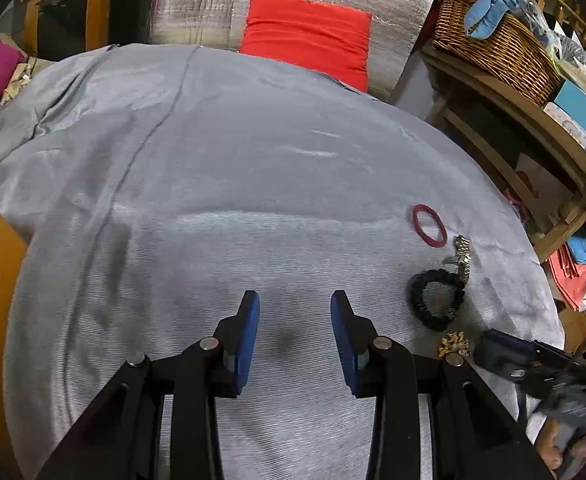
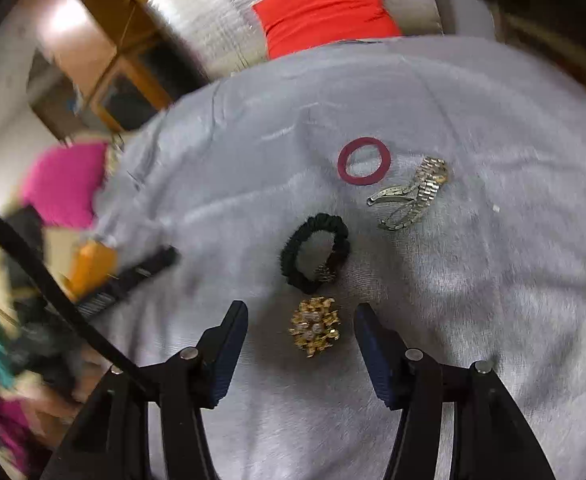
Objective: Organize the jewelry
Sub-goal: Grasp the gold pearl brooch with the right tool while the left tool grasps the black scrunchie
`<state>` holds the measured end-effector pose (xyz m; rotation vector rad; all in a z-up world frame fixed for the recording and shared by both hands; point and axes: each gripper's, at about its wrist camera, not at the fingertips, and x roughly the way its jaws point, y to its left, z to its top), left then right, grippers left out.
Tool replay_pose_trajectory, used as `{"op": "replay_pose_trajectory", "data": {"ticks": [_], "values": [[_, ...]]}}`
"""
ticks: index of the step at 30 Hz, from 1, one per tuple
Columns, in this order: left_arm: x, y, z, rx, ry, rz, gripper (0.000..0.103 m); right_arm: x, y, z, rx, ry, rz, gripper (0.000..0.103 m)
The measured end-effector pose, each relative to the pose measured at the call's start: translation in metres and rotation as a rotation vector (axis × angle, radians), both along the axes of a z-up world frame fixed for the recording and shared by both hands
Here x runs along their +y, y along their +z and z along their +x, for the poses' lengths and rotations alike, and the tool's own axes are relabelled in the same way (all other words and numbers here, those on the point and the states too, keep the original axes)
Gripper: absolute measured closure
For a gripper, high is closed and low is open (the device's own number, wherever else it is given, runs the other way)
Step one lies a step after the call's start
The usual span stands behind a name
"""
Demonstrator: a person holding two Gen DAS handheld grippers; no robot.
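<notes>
Jewelry's all laid out on the grey cloth [image 2: 493, 280]: gold brooch [image 2: 315, 330] sits loose between the right gripper [image 2: 301, 320] fingers, which are apart. Black scrunchie [image 2: 315, 254] at 12 o'clock from it, red ring [image 2: 364, 161] beyond, watch band [image 2: 411, 192] at 1 o'clock. Left gripper [image 1: 295, 304] fingers apart, nothing between.

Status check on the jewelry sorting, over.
Both tongs open, left and right, holding nothing. Gold brooch lies loose between the right pads. Black scrunchie just beyond; nothing blocking.
</notes>
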<state>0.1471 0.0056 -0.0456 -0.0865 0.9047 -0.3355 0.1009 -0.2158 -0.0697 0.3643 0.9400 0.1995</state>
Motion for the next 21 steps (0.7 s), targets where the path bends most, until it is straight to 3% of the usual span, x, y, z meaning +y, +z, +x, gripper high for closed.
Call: {"op": "replay_pose_trajectory", "data": {"ticks": [5,8,10,11,16,21], "values": [[0.011,0.006,-0.005,-0.010,0.004,-0.012,0.066,0.019,-0.017,0.005,0.000,0.041,-0.173,0.052],[0.015,0.006,-0.005,-0.011,0.004,-0.012,0.066,0.033,-0.018,0.001,-0.024,0.066,-0.291,0.064],[0.015,0.006,-0.005,-0.008,0.002,-0.014,0.066,0.034,-0.018,-0.002,-0.033,0.072,-0.316,0.068],[0.014,0.006,-0.005,-0.010,-0.001,-0.013,0.066,0.032,-0.016,-0.003,-0.036,0.066,-0.319,0.075],[-0.002,0.005,-0.009,-0.015,-0.073,-0.030,0.066,0.011,-0.004,-0.011,-0.022,0.028,-0.246,0.076],[-0.045,0.001,-0.017,-0.031,-0.189,-0.021,0.063,-0.040,0.011,-0.022,-0.046,-0.095,-0.141,0.076]]}}
